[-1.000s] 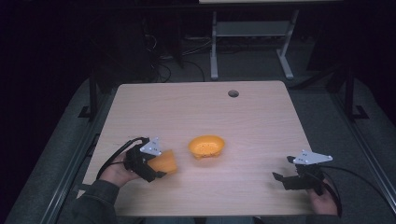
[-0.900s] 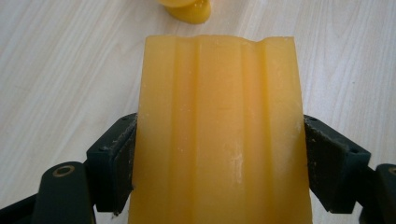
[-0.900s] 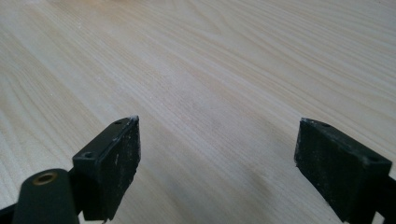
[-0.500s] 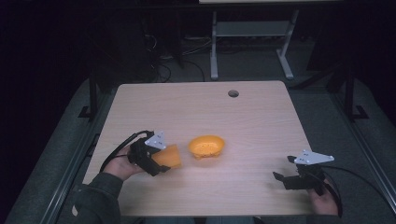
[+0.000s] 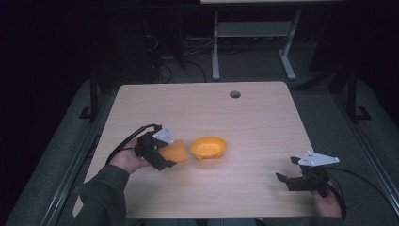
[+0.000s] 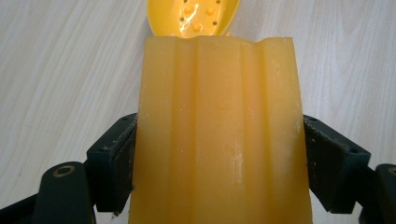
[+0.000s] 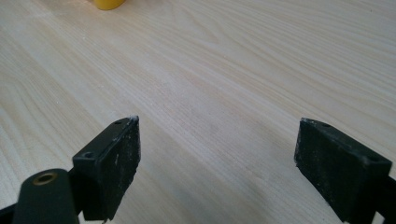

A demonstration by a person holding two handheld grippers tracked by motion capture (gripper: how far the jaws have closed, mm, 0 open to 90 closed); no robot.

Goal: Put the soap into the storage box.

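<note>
An orange ridged block (image 5: 175, 151) (image 6: 219, 135) is clamped between the jaws of my left gripper (image 5: 165, 153) (image 6: 219, 163), held just above the table at left of centre. Its far end points at an orange bowl with small holes (image 5: 208, 147) (image 6: 194, 16), which sits on the table right beside it. My right gripper (image 5: 288, 170) (image 7: 217, 163) rests near the table's front right, jaws wide apart with only bare wood between them. A yellow edge of the bowl (image 7: 108, 3) shows at the top of the right gripper view.
The light wooden table (image 5: 263, 127) has a round cable hole (image 5: 235, 94) near its far edge. A white desk frame (image 5: 249, 37) stands on the dark floor behind. Black cables trail from both grippers.
My left gripper has carried the orange block to the right and slightly forward, closing up to the bowl. The right gripper has stayed where it was.
</note>
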